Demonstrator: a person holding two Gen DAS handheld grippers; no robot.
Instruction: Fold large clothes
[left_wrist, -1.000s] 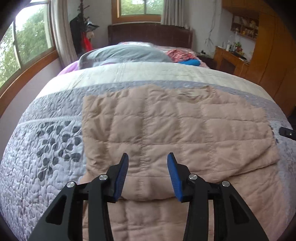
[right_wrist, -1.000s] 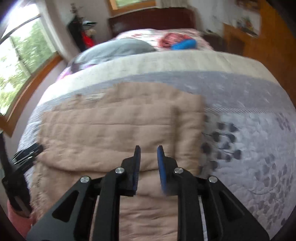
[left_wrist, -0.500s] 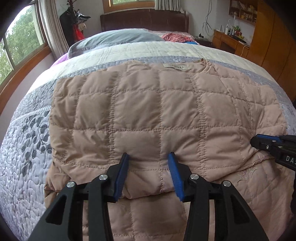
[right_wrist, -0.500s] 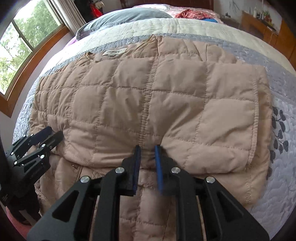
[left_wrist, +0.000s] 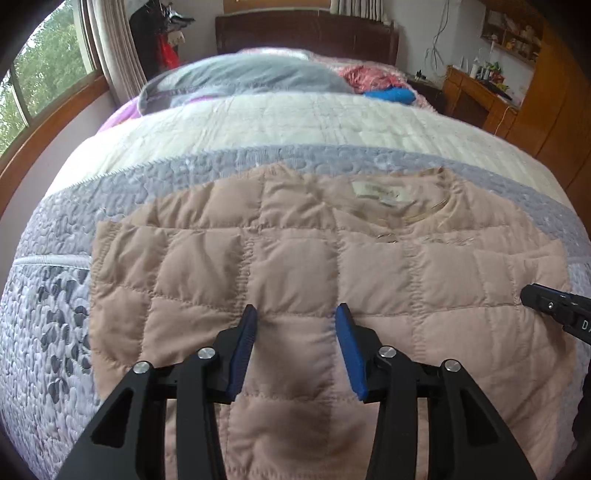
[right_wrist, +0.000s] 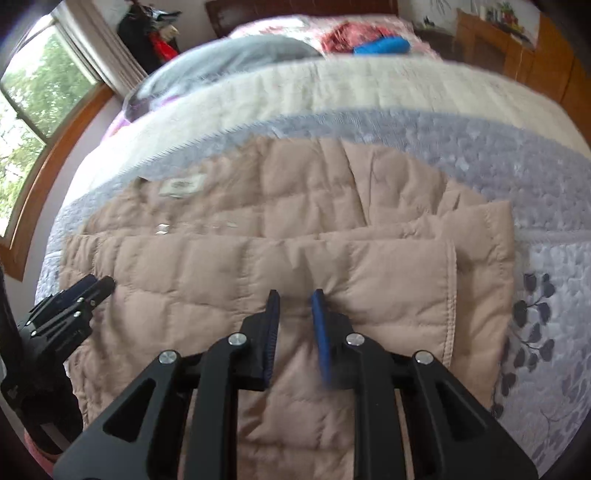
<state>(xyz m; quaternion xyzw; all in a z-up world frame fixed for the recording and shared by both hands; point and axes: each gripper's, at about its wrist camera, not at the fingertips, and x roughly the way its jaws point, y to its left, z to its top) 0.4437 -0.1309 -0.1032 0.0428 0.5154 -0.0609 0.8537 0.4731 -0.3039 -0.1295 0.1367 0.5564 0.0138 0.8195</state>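
Both wrist views look down the bed (left_wrist: 258, 122) toward the headboard (left_wrist: 306, 31), close over the jacket (left_wrist: 295, 258); left view sits left, right view right; each shows the other gripper at its frame edge.

A beige quilted jacket (left_wrist: 295, 266) lies spread across a grey patterned bedspread (left_wrist: 48, 317), filling the middle and lower frame, its neck label (left_wrist: 376, 192) toward the upper right. The left gripper (left_wrist: 297, 314) sits at lower centre, blue-padded fingers (left_wrist: 243, 343) parted over the fabric with nothing between them. The right gripper's (left_wrist: 554, 308) black tip pokes in at the right edge, over the jacket's side.
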